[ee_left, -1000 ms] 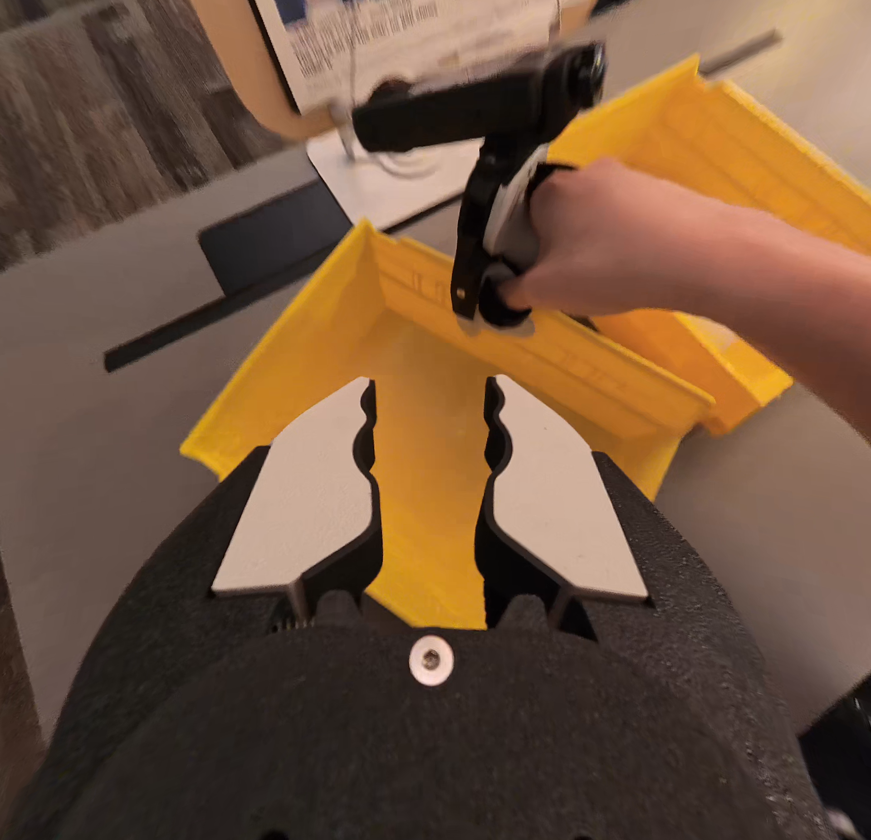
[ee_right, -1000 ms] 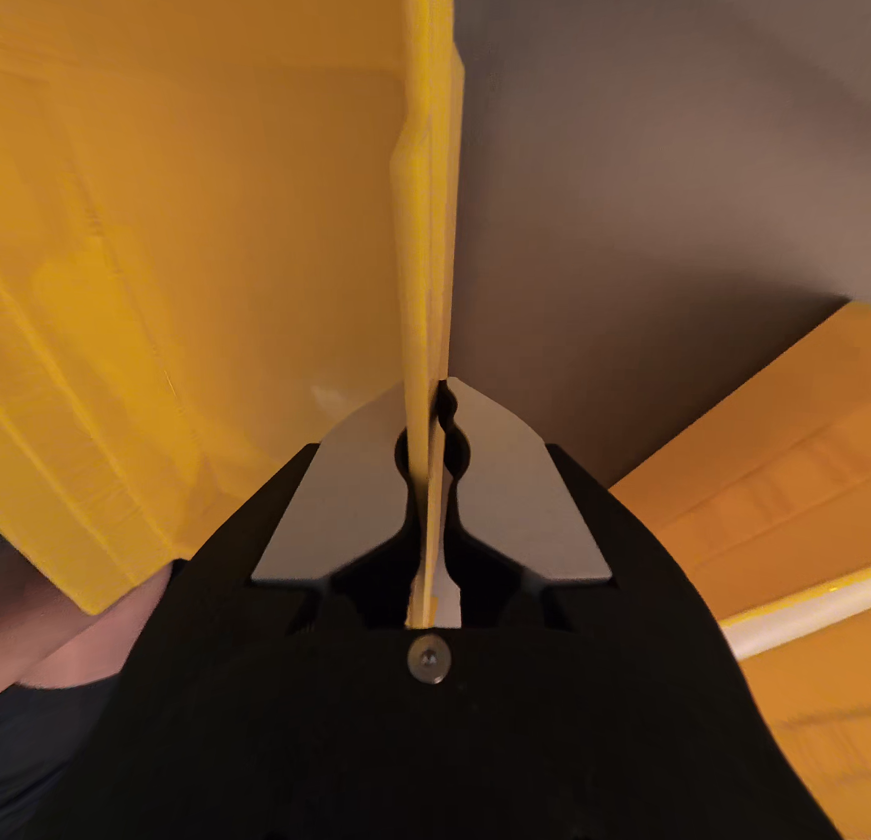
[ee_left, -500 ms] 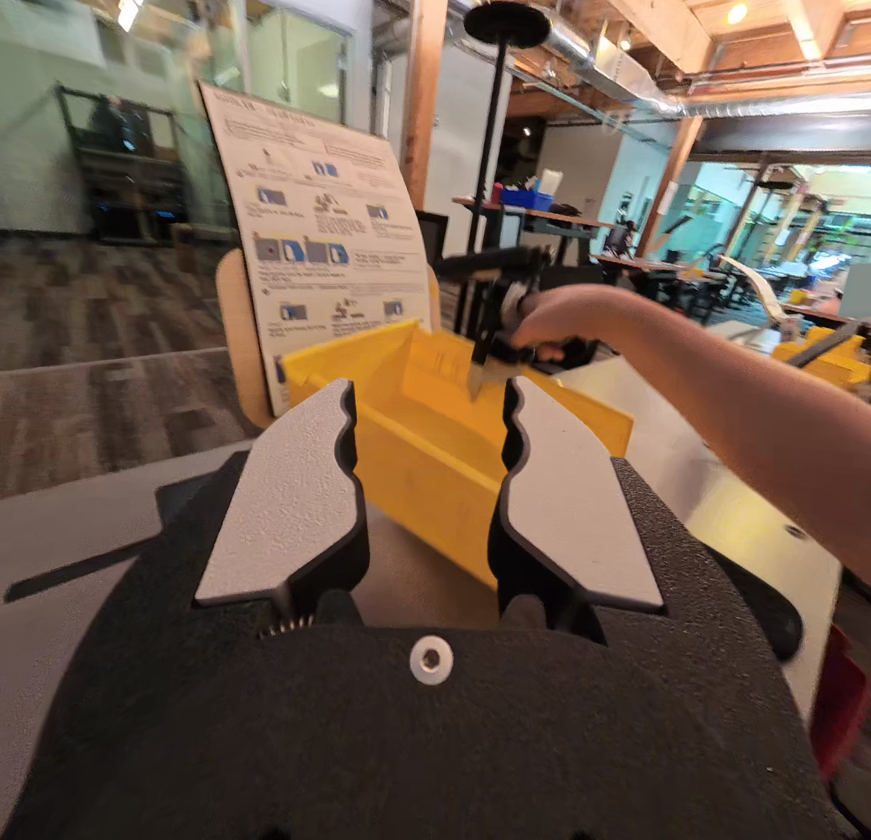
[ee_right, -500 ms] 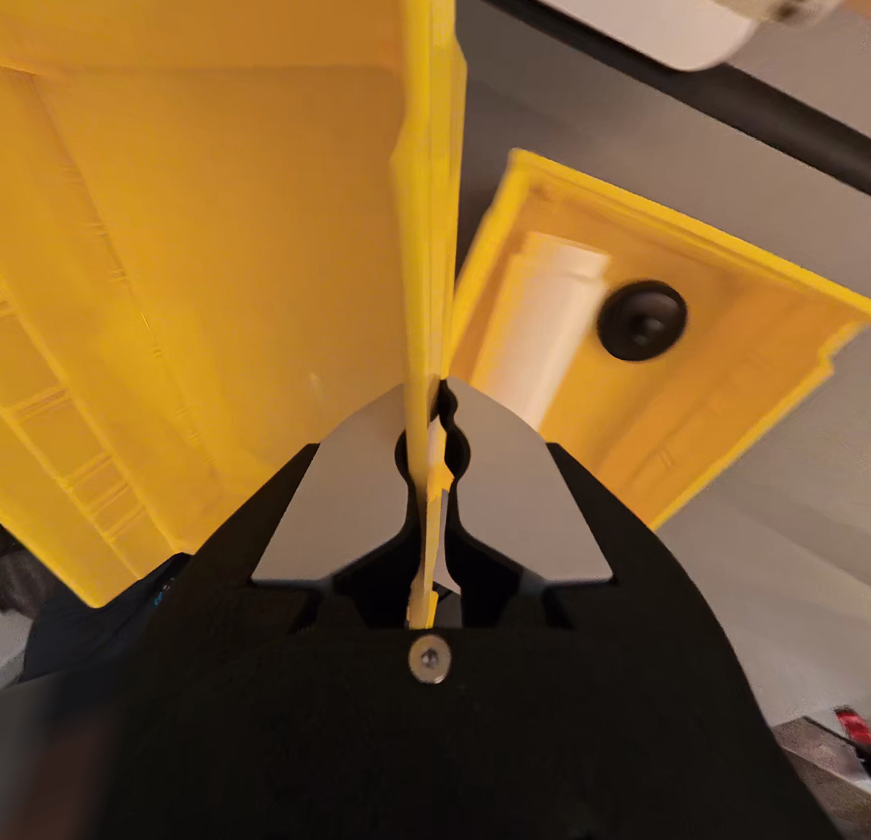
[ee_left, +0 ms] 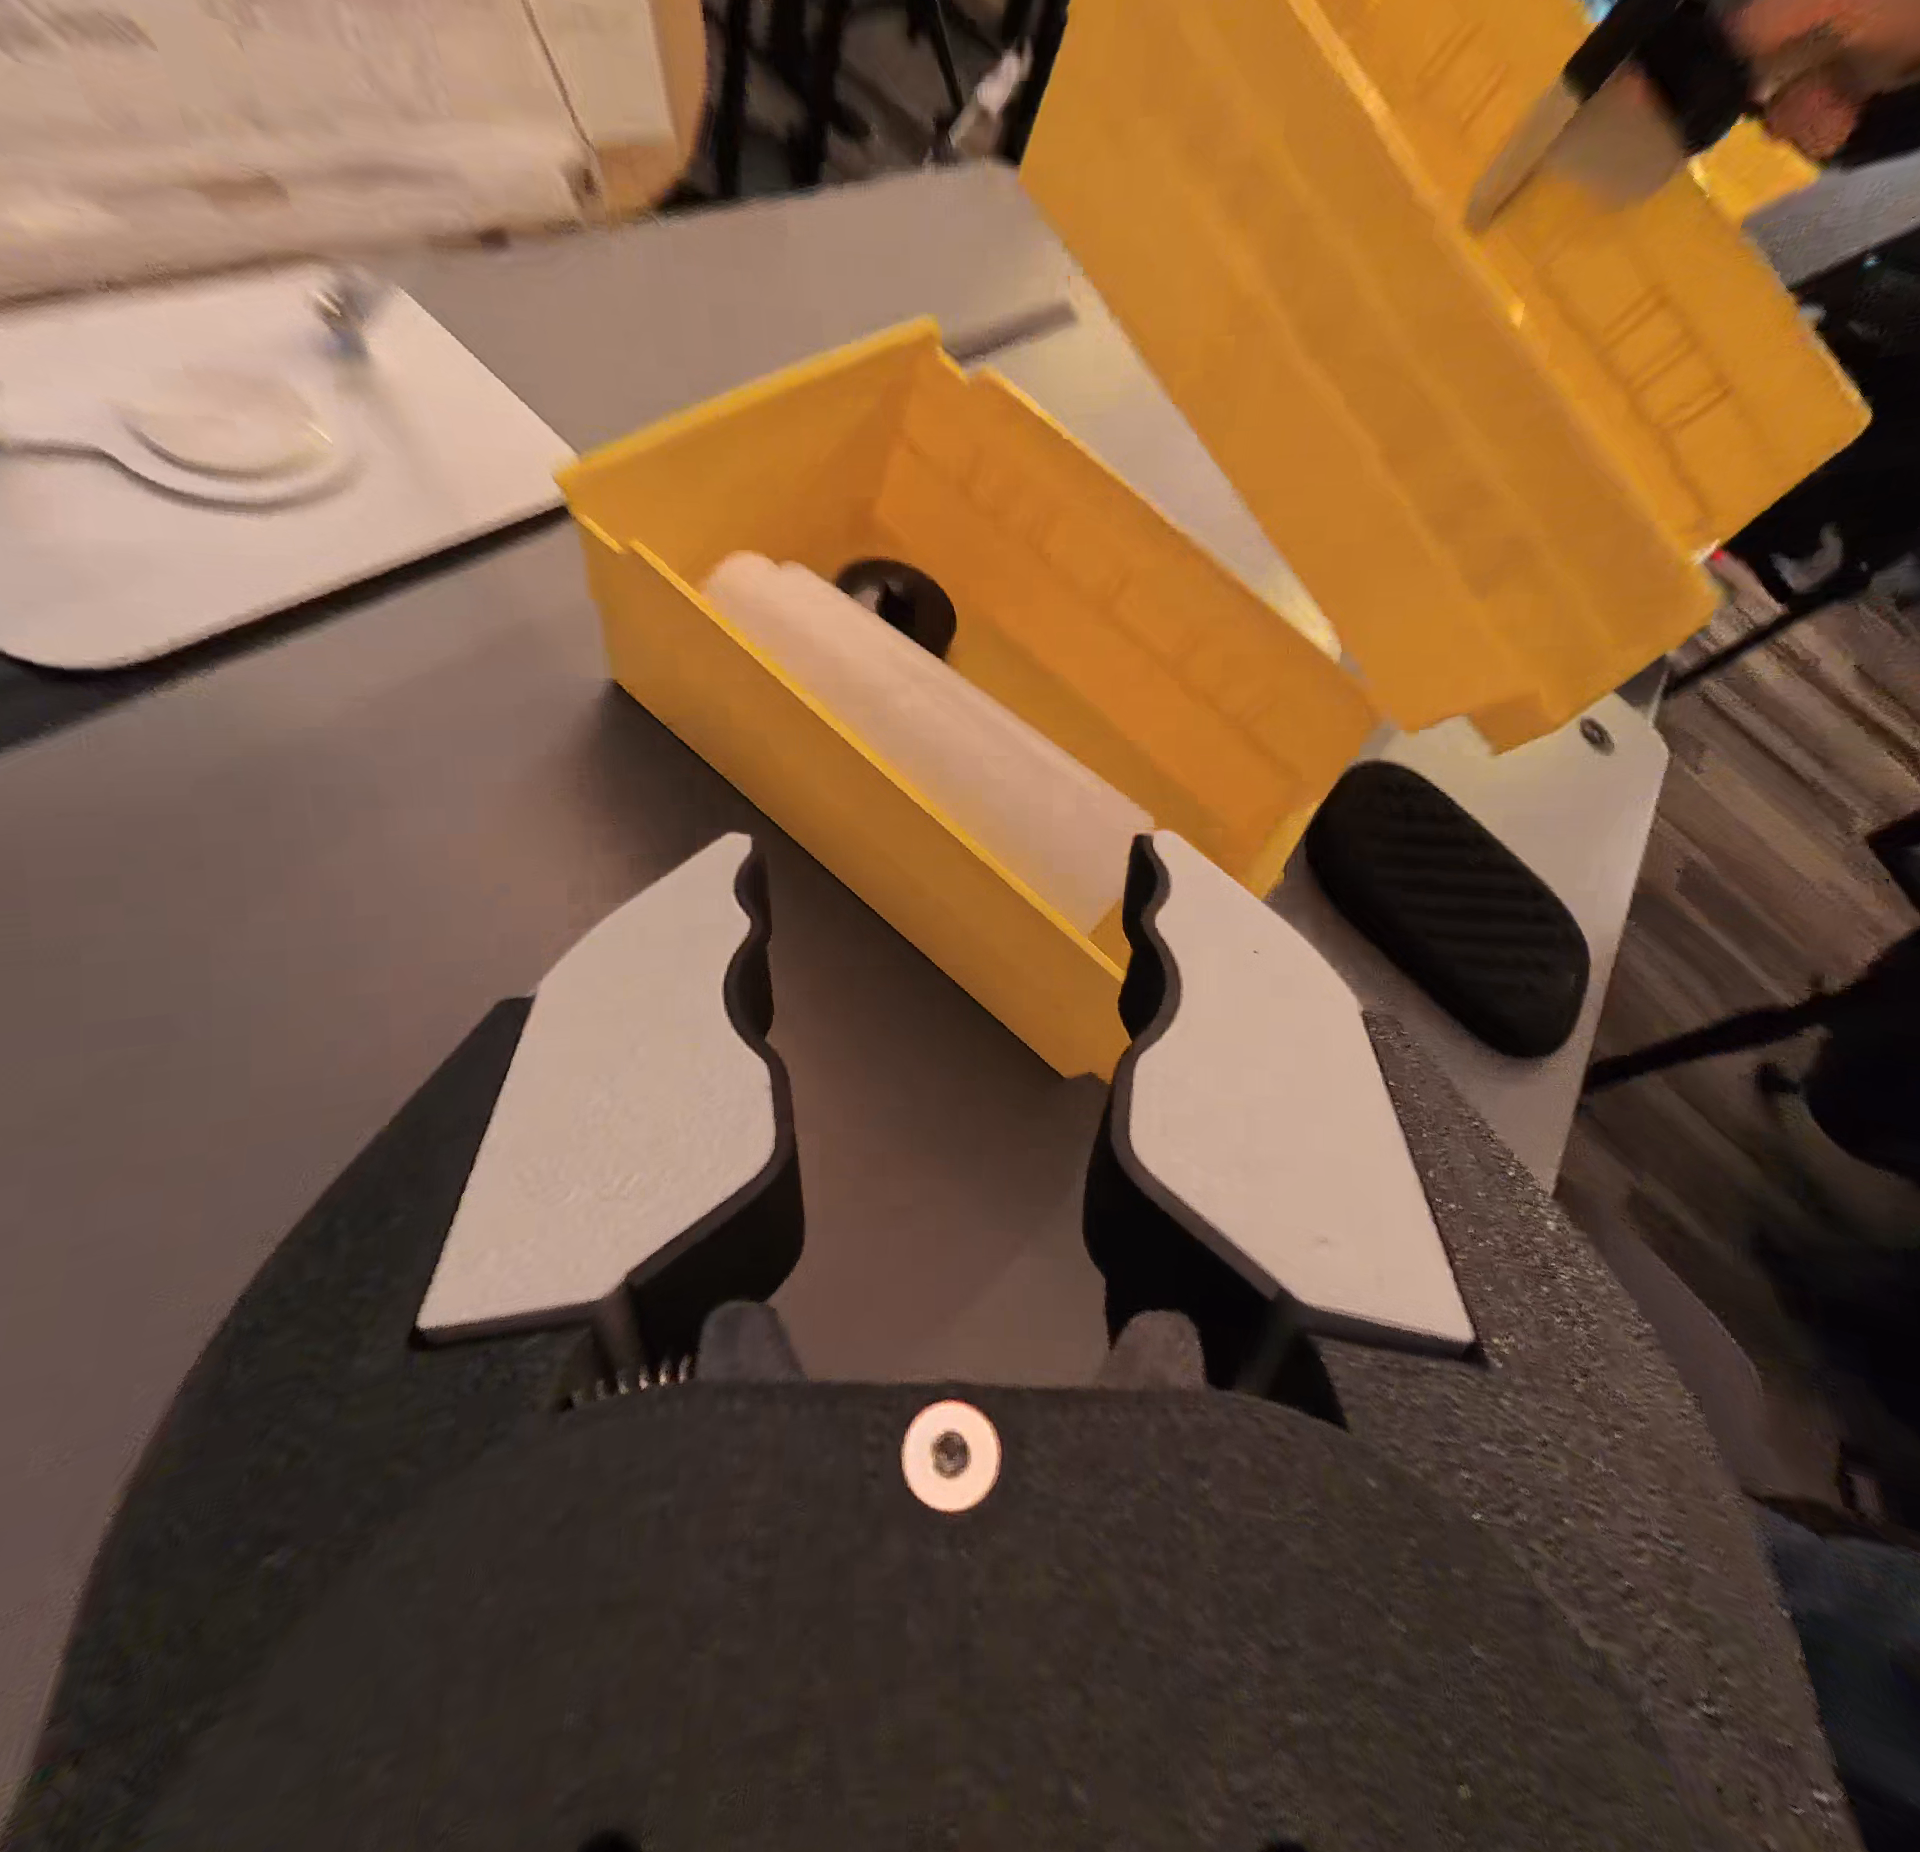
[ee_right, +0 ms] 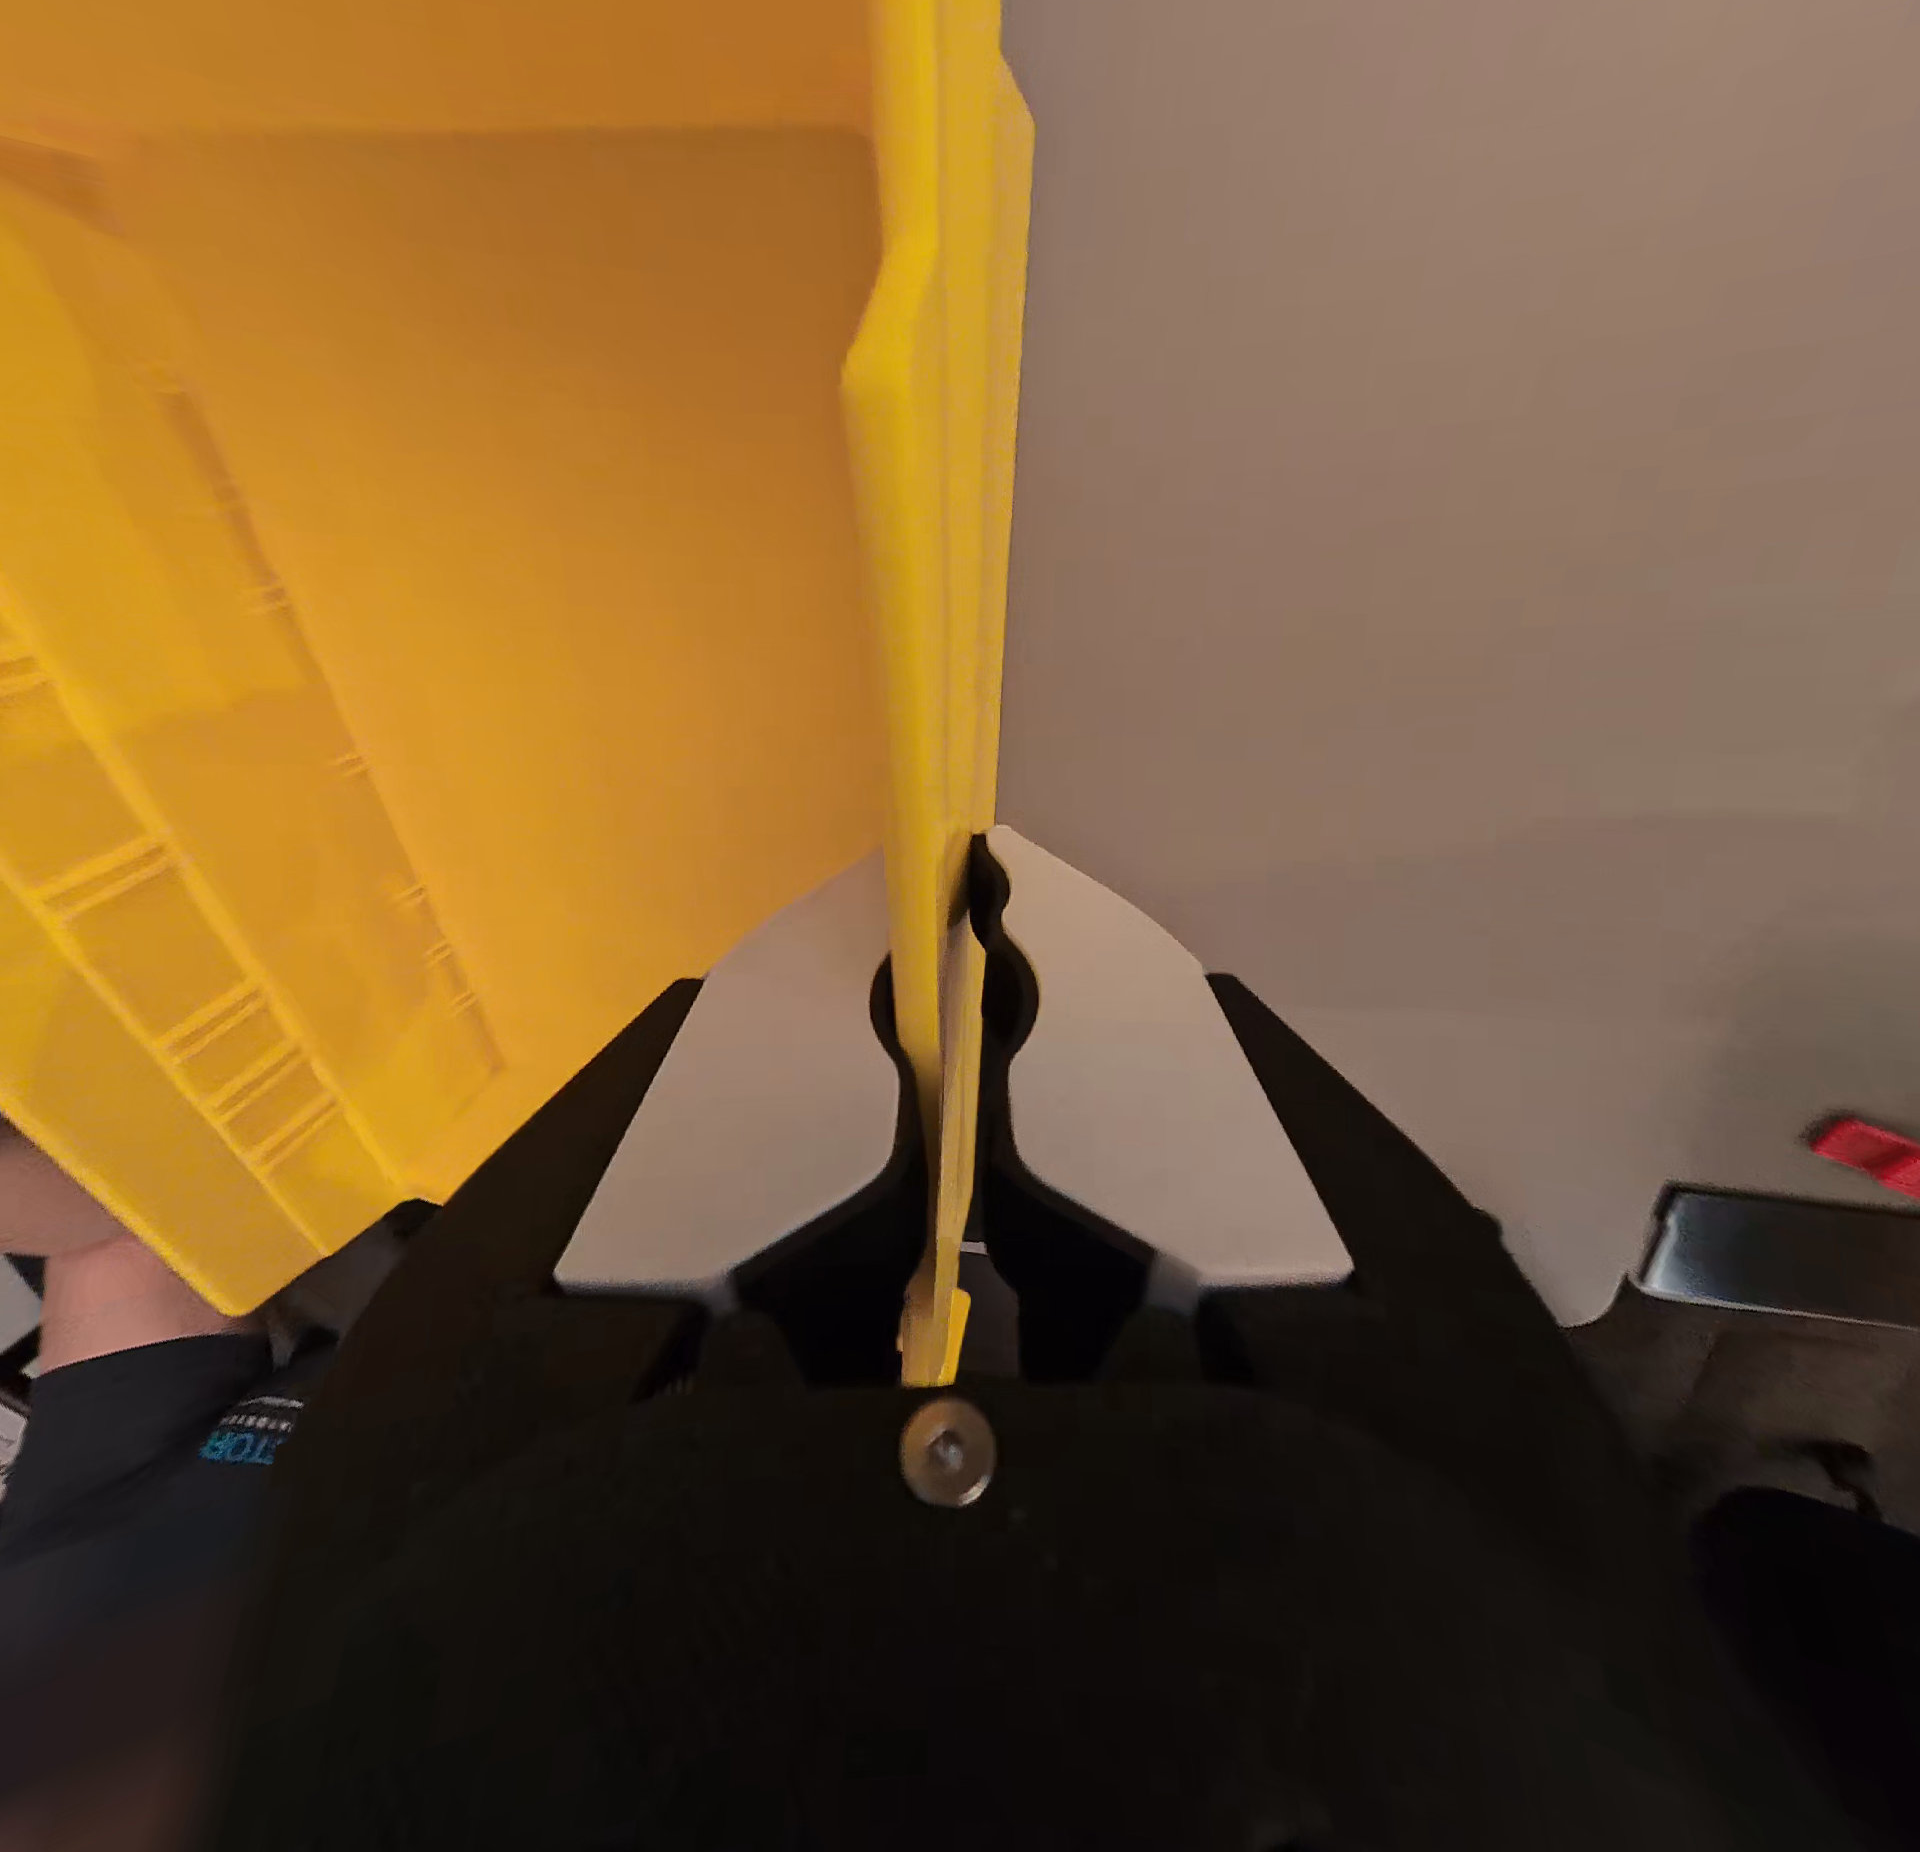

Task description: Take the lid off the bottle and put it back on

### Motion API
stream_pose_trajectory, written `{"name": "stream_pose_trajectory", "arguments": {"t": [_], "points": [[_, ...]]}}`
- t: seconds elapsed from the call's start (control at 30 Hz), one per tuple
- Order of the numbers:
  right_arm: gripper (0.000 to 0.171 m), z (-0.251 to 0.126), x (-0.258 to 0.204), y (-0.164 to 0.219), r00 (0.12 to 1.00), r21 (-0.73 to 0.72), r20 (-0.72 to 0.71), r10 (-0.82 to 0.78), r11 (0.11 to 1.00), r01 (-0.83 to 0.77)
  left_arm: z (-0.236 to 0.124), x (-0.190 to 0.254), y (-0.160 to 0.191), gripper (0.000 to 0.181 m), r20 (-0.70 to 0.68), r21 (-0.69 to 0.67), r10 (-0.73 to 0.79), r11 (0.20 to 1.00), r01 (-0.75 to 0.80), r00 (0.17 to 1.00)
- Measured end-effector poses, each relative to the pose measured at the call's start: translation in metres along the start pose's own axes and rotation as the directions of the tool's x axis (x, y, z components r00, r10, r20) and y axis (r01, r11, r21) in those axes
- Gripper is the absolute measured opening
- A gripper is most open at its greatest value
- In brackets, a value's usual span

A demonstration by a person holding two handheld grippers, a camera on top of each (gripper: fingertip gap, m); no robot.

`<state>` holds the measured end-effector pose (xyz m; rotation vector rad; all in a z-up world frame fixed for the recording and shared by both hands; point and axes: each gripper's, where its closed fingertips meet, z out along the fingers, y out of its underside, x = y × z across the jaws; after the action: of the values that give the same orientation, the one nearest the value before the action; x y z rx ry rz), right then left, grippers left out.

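**Bottle still boxed, lid not yet touched**

Bottle (ee_left: 914, 722) is my target: a pale one lying on its side in the open yellow bin (ee_left: 831, 815) near the bench's (ee_left: 260, 867) right edge, its dark lid (ee_left: 899, 597) pointing toward the far end of the bin. A second yellow bin (ee_left: 1351, 348) hangs tilted in the air above it; my right hand-held gripper (ee_right: 951, 1023) is clamped on that bin's wall. My left hand-held gripper (ee_left: 940, 929) hovers just short of the lower bin, its jaws apart and empty. I judge this as clearing the way, before any uncapping. Next I'd set the lifted bin aside, then reach in and pinch the bottle body so the lid can be twisted.
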<state>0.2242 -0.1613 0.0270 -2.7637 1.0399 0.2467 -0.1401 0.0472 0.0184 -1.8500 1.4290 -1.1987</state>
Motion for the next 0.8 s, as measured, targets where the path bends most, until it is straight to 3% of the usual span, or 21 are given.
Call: {"name": "stream_pose_trajectory", "arguments": {"t": [0.23, 0.37, 0.47, 0.6, 0.8], "points": [[0.007, 0.035, 0.088, 0.021, 1.000, -0.024, 0.011, 0.027, 0.999, -0.027, 0.073, 0.008, 0.061, 0.065, -0.103, -0.221, -0.158, 0.966, 0.132, 0.982], [0.007, 0.068, 0.112, 0.020, 1.000, -0.055, 0.003, 0.010, 0.998, -0.010, 0.086, 0.000, 0.056, 0.063, -0.068, -0.230, -0.184, 0.959, 0.164, 0.981], [0.007, 0.090, 0.111, 0.015, 1.000, -0.077, 0.009, 0.000, 0.997, 0.001, 0.096, -0.007, 0.055, 0.063, -0.005, -0.299, -0.165, 0.941, 0.155, 0.986], [0.007, 0.108, 0.094, 0.010, 0.999, -0.116, 0.022, -0.023, 0.993, 0.026, 0.109, -0.005, 0.069, 0.063, 0.021, -0.485, -0.183, 0.858, 0.170, 0.983], [0.007, 0.124, 0.064, 0.002, 0.998, -0.138, 0.022, -0.062, 0.988, 0.064, 0.113, -0.013, 0.080, 0.054, 0.081, -0.628, -0.141, 0.762, 0.160, 0.987]]}}
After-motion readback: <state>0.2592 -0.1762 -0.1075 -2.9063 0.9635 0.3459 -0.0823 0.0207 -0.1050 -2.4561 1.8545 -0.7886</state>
